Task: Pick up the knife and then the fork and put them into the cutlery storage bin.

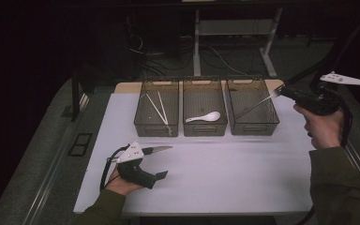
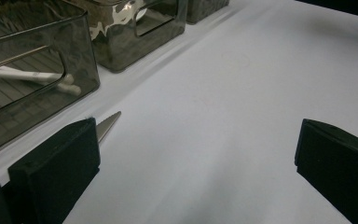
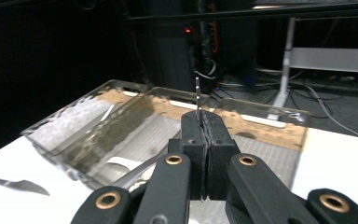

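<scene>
The knife (image 1: 161, 149) lies flat on the white worktop (image 1: 225, 173), its serrated tip just beside the left gripper's (image 1: 158, 162) left jaw, untouched. That gripper's jaws are spread wide with nothing between them. The right gripper (image 1: 281, 92) has its jaws pressed together, pinching a thin metal utensil (image 1: 255, 104) whose far end reaches over the right-hand bin (image 1: 253, 127).

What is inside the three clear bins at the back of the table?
The left bin holds a pair of white chopsticks; the middle bin a white spoon. A slim metal utensil, gripped by the right tool, reaches into the right bin; its lower end is too dim to identify.
</scene>
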`<state>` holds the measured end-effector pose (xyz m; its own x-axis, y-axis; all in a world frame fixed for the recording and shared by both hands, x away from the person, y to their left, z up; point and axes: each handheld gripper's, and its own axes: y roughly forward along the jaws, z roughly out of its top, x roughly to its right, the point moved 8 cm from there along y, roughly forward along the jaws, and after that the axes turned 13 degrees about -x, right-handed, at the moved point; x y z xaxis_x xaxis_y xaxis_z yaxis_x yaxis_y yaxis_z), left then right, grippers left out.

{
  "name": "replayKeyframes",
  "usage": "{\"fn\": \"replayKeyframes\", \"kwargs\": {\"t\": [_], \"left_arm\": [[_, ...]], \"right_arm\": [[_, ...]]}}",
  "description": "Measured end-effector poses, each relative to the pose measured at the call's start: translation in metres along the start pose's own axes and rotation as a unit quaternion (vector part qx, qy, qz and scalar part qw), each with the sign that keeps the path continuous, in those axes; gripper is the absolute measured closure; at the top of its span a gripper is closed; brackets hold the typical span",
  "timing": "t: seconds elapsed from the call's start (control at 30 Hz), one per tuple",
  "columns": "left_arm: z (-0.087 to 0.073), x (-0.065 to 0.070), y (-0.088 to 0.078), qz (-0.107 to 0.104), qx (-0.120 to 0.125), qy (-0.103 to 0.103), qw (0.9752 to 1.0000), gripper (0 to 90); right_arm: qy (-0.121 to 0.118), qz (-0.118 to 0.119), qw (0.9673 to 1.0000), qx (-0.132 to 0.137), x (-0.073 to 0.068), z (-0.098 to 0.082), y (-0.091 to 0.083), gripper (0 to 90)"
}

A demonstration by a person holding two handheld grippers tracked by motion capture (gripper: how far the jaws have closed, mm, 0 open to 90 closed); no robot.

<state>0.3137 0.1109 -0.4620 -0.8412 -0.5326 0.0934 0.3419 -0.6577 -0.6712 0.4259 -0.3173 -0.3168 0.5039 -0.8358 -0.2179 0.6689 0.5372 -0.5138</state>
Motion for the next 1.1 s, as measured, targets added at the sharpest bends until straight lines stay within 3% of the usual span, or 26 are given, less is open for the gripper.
{"fn": "replayKeyframes", "kwargs": {"t": [0.17, 0.4, 0.57, 0.9, 1.1], "left_arm": [[0.0, 0.0, 0.0, -0.001, 0.001, -0.004, 1.0, 0.0], [0.001, 0.004, 0.004, -0.008, -0.008, 0.001, 0.9999, 0.0], [0.001, 0.009, 0.007, -0.016, -0.011, 0.006, 0.9998, 0.0], [0.002, 0.01, 0.006, -0.022, -0.009, 0.005, 0.9997, 0.0], [0.002, 0.011, 0.007, -0.024, -0.01, 0.007, 0.9997, 0.0]], "right_arm": [[0.007, -0.026, 0.9996, -0.01, 0.019, 0.004, -0.001, 88.6], [0.009, -0.053, 0.9966, -0.063, 0.036, -0.008, 0.025, 88.6], [0.012, -0.049, 0.9949, -0.087, 0.041, -0.016, 0.041, 88.6], [0.016, -0.036, 0.9886, -0.145, 0.044, -0.033, 0.079, 88.5], [0.043, -0.029, 0.9898, -0.133, 0.053, -0.032, 0.102, 88.0]]}}
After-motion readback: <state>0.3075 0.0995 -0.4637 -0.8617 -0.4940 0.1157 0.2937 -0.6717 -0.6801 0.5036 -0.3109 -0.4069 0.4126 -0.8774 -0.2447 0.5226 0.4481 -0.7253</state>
